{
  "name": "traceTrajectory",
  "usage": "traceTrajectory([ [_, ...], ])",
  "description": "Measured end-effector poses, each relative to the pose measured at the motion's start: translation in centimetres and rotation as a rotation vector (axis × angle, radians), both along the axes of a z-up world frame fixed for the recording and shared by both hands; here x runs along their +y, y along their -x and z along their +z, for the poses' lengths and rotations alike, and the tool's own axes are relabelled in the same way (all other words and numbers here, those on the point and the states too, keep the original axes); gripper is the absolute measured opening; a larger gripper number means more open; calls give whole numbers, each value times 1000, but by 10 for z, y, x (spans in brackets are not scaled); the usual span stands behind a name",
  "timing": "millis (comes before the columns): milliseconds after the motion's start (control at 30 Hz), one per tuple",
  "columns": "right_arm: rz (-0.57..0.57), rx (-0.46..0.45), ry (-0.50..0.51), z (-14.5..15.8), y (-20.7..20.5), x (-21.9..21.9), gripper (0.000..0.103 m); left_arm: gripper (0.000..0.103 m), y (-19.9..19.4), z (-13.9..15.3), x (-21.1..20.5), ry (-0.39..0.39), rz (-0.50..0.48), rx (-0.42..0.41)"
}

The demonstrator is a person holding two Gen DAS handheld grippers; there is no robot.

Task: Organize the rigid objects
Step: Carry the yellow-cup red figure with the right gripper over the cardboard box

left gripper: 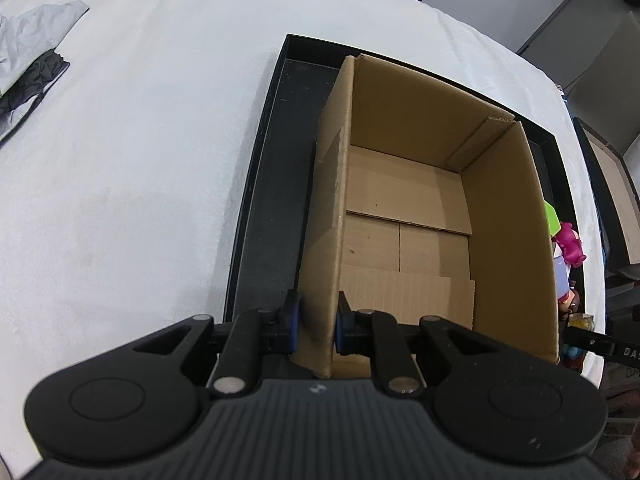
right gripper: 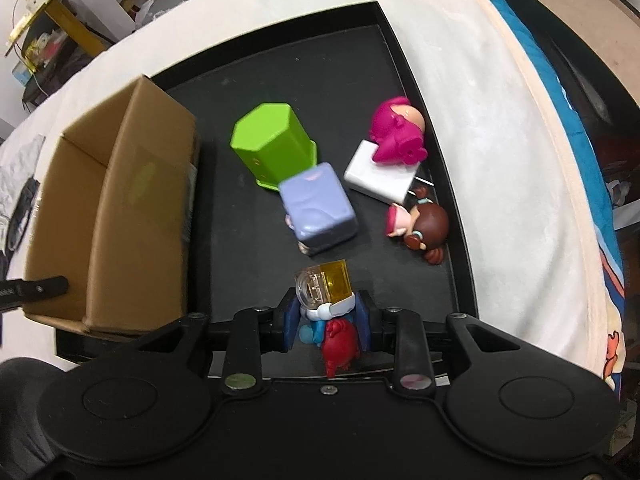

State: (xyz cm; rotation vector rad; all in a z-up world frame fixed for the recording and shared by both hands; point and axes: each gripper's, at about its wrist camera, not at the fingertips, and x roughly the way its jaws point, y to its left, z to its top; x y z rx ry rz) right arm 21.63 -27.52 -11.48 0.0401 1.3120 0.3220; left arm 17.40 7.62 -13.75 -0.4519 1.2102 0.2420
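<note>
An open cardboard box [left gripper: 404, 208] with nothing in it stands in a black tray [left gripper: 276, 200]. My left gripper [left gripper: 316, 320] is shut on the box's near left wall. In the right wrist view the box [right gripper: 120, 208] is at the left of the tray [right gripper: 248, 240]. My right gripper [right gripper: 326, 320] is shut on a small toy figure [right gripper: 328, 300] with a red head, white and blue body and a clear and yellow block. It hangs just above the tray floor. A green hexagonal container [right gripper: 272, 140], a lilac cube toy [right gripper: 318, 212], a white block [right gripper: 380, 178], a magenta figure [right gripper: 396, 132] and a brown-haired doll [right gripper: 420, 228] lie on the tray.
A white cloth covers the table [left gripper: 140, 140]. A grey and black bag [left gripper: 32, 64] lies at the far left. A blue patterned fabric [right gripper: 580, 128] hangs along the table's right edge. Shelves and clutter [right gripper: 52, 40] stand beyond the far left.
</note>
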Motion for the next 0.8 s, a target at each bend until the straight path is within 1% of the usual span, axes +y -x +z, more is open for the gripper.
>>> traceTrajectory([
  [200,3,-1,-27,21,-2,13,29,16,-6,-2,-6,-1,-23,5],
  [333,3,-8,-35,32,-4,24,29,16,-8,-3,-6,15,-33,1],
  [567,11,-38,-48,52,-10,48,29,16,-11,-7,-5,28,-42,-4],
  [800,28,-66,-79,68,-16,71,29,17,-5,-4,-5,36,-46,-5],
])
